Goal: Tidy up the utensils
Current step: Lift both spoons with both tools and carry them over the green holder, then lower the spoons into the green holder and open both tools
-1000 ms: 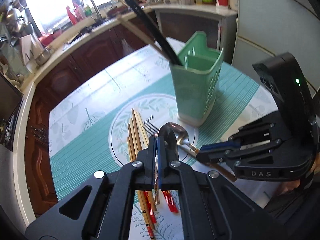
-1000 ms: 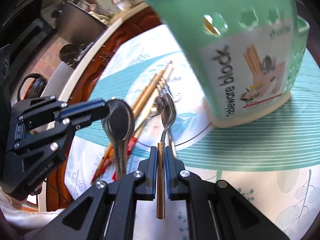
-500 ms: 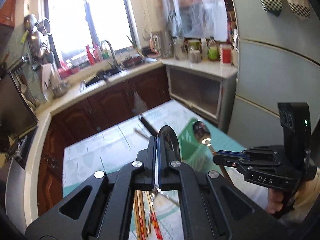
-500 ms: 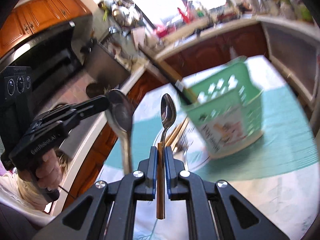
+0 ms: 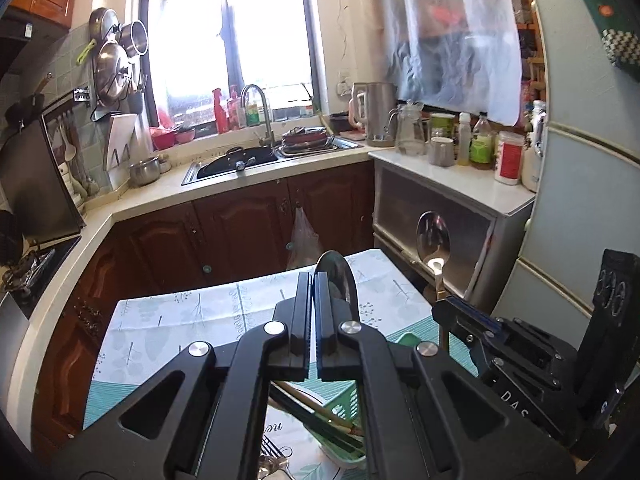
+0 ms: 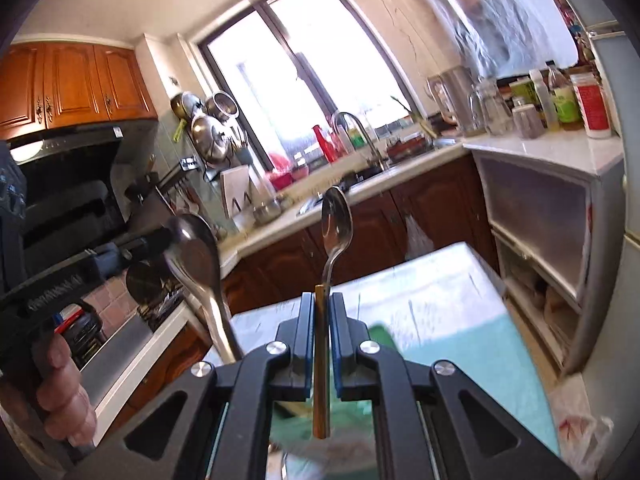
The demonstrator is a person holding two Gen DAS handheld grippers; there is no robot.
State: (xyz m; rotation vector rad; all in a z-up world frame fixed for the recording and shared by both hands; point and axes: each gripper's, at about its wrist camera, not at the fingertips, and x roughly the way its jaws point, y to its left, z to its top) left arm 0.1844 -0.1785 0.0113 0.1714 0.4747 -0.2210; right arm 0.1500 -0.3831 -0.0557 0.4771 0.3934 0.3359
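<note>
I had two steel spoons lifted clear of the worktop. The plain one (image 6: pixel 198 264) stood bowl-up, nipped by its handle in my left jaws, edge-on from that side. The gold-handled spoon (image 6: pixel 335 236) stood upright in my right jaws. Below, the green holder (image 5: pixel 340 400) held dark chopsticks (image 5: pixel 312 412); a fork (image 5: pixel 272 450) lay nearer.

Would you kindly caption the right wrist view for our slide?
Right gripper clamps a brass-handled steel spoon upright; left gripper holds a larger steel spoon alongside.
</note>
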